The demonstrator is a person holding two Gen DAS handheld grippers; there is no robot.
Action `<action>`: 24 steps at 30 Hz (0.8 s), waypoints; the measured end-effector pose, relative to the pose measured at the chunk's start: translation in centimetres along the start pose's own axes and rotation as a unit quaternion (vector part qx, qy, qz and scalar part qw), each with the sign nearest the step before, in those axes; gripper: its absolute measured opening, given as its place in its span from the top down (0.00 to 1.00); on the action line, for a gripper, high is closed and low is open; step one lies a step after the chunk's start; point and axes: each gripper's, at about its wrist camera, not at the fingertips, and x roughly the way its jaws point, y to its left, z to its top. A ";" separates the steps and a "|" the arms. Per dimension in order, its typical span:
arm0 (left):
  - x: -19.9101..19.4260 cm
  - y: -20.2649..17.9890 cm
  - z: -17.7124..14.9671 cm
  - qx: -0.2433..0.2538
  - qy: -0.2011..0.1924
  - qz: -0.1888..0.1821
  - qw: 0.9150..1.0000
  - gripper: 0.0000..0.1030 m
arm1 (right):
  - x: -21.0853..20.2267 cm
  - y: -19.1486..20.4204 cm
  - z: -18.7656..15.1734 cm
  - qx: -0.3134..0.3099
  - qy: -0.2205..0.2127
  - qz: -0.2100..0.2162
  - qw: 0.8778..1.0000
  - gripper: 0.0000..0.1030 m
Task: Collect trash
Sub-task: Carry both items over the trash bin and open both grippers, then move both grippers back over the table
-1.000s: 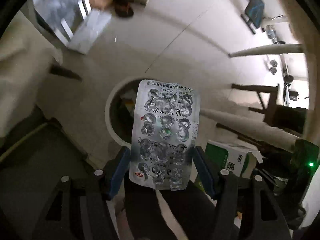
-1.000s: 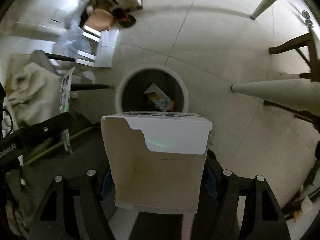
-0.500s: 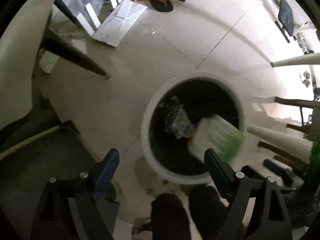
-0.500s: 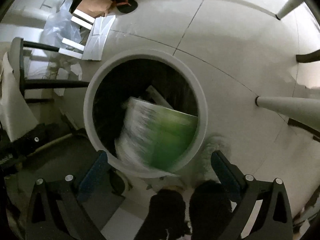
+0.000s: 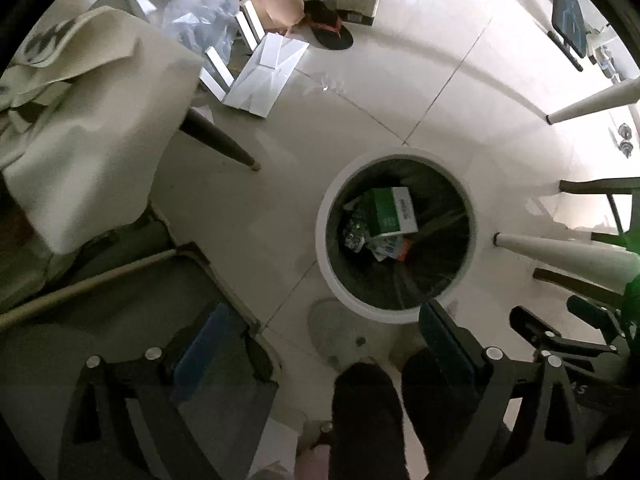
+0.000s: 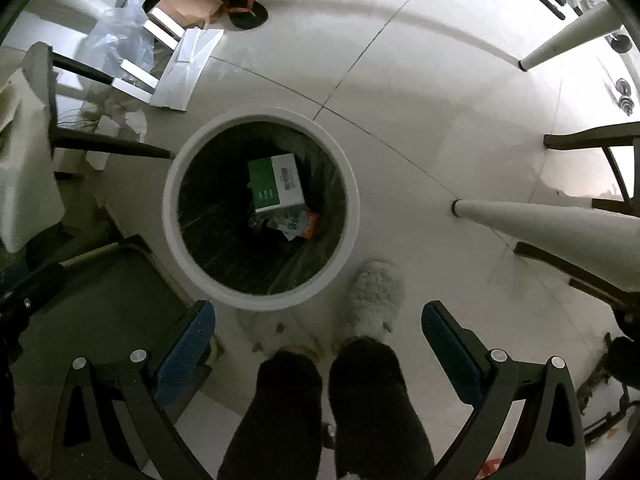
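Pale glossy tile floor (image 6: pixel 420 92) with thin grout lines running diagonally. A round white bin (image 6: pixel 262 302) with a dark liner sits right on it, and a fluffy white slipper (image 6: pixel 374 300) is just beside the bin's rim. Further back there's a dark flip-flop (image 6: pixel 244 12), a flat white folded carton (image 6: pixel 188 68), some crumpled clear plastic (image 6: pixel 120 40) and a tan cardboard box (image 6: pixel 192 0). White tapered table legs (image 6: pixel 560 224) and dark chair legs (image 6: pixel 108 146) stand on the tiles too.
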 end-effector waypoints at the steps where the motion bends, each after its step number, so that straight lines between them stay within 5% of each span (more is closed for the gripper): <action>1: -0.4 -0.1 -0.1 -0.001 0.000 0.000 1.000 0.05 | -0.8 0.1 -0.1 -0.002 0.001 0.002 1.000 0.00; 14: -11.5 -0.2 -3.1 -0.012 -0.011 -0.002 1.000 0.05 | -14.2 2.1 -2.8 -0.021 -0.008 0.013 1.000 0.00; 24: -25.2 2.4 -4.7 -0.038 -0.064 0.028 0.997 0.05 | -28.2 5.0 -4.5 -0.033 -0.021 0.052 0.998 0.00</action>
